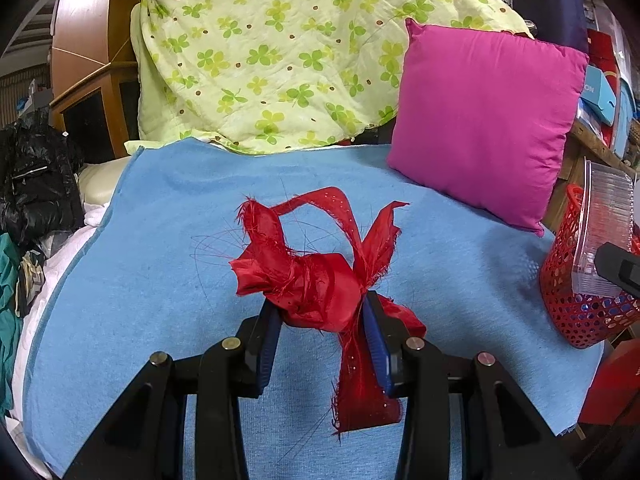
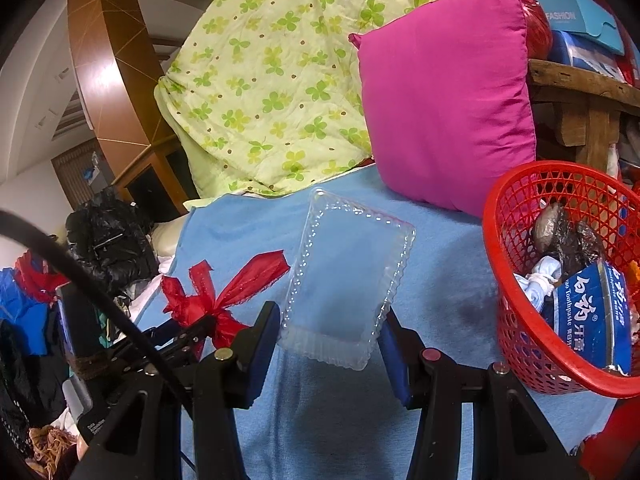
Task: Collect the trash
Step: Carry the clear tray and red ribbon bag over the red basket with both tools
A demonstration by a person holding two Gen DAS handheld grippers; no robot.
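Left gripper (image 1: 322,312): fingers closed on one red ribbon (image 1: 320,280), a knotted, frayed scrap held above the blue cloth (image 1: 180,240). One tail of the ribbon hangs down between the fingers, and the knot hides the inner pads.

Right gripper (image 2: 330,340): fingers clamp one clear tray (image 2: 348,272) by its lower edge. The tray stands tilted above the cloth, well apart from the ribbon. Being transparent, it shows mainly by its scalloped rim. In the left wrist view only a strip of it appears at the right edge.

One red basket (image 2: 520,340) stands at the right edge of the cloth, just beside the tray. Its far right side is cut off in both views. Inside lie one blue toothpaste box (image 2: 592,312), a knotted white rag (image 2: 536,280) and dark crumpled wrappers (image 2: 568,236) whose number cannot be made out.

Behind: one pink pillow (image 1: 484,120) leaning against one green clover-print quilt (image 1: 280,48). At left, one black bag (image 1: 36,184) sits among clothes too jumbled to count.
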